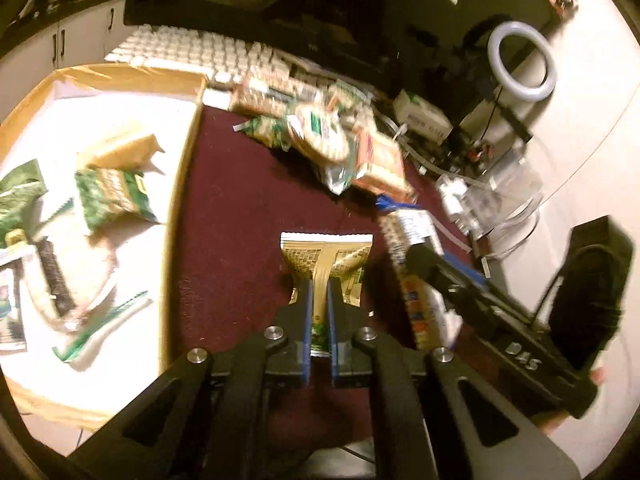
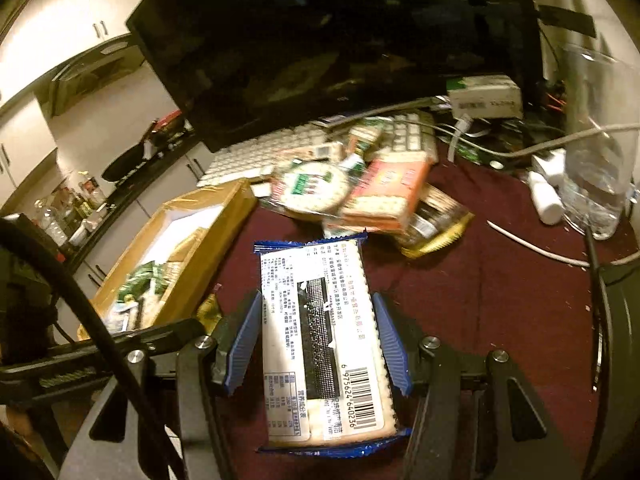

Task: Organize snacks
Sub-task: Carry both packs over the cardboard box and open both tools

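Note:
My left gripper (image 1: 319, 284) is shut on a thin tan and green snack packet (image 1: 326, 258), held above the dark red mat. My right gripper (image 2: 318, 300) is shut on a blue-edged cracker pack (image 2: 320, 332) with a white label and barcode; it also shows in the left wrist view (image 1: 404, 256). A pile of loose snacks (image 2: 352, 188) lies on the mat by the keyboard, and it shows in the left wrist view (image 1: 332, 136). A cardboard box (image 1: 188, 152) with a white floor stands to the left and holds several green and tan snack packets (image 1: 114, 192).
A dark monitor (image 2: 320, 40) and white keyboard (image 2: 260, 156) stand behind the pile. A ring light (image 1: 520, 66), a white carton (image 2: 484, 96), cables and a clear plastic bottle (image 2: 596, 160) crowd the right side. Kitchen cabinets lie far left.

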{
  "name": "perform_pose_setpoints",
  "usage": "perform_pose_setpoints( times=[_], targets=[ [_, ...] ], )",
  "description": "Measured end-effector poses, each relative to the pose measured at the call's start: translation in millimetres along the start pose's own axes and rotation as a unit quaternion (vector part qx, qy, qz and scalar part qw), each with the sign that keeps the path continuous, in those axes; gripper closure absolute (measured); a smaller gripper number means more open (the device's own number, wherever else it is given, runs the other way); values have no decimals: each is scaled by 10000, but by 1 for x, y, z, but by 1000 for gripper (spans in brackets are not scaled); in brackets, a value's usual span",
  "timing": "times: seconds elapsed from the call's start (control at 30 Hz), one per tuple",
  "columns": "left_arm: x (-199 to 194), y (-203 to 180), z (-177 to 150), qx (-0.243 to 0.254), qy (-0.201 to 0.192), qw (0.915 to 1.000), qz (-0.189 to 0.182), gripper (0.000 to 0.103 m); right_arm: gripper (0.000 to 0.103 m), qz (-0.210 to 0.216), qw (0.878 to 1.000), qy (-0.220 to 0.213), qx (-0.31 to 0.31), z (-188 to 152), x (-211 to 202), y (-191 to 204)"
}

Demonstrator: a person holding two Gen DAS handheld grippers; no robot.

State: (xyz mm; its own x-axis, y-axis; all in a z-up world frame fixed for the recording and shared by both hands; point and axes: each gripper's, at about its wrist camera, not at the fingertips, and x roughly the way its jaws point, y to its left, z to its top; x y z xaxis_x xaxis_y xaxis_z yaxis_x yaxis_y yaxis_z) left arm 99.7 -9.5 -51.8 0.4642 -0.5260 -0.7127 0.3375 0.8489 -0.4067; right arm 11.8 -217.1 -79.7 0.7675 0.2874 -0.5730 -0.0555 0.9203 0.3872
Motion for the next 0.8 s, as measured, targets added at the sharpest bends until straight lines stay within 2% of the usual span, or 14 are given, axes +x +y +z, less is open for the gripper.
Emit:
perform_pose_setpoints(
  times=[0.17,0.3,0.43,0.6,0.8],
  targets=[
    [-48,18,17,-230,-485,9985,-88,95,47,391,9991,106,-143,8,15,26],
    [-79,50,35,-551,-922,9941,177,95,47,688,9968,210,-340,18,38,53],
    [-91,85,51,-885,-1171,9874,589,95,47,834,9938,437,-594,37,68,85],
    [-81,130,71,-1282,-1183,9813,809,95,47,967,9907,649,-708,56,100,115],
    [-60,165,81,-1627,-986,9775,908,95,47,928,9865,944,-962,84,153,146]
  ],
)
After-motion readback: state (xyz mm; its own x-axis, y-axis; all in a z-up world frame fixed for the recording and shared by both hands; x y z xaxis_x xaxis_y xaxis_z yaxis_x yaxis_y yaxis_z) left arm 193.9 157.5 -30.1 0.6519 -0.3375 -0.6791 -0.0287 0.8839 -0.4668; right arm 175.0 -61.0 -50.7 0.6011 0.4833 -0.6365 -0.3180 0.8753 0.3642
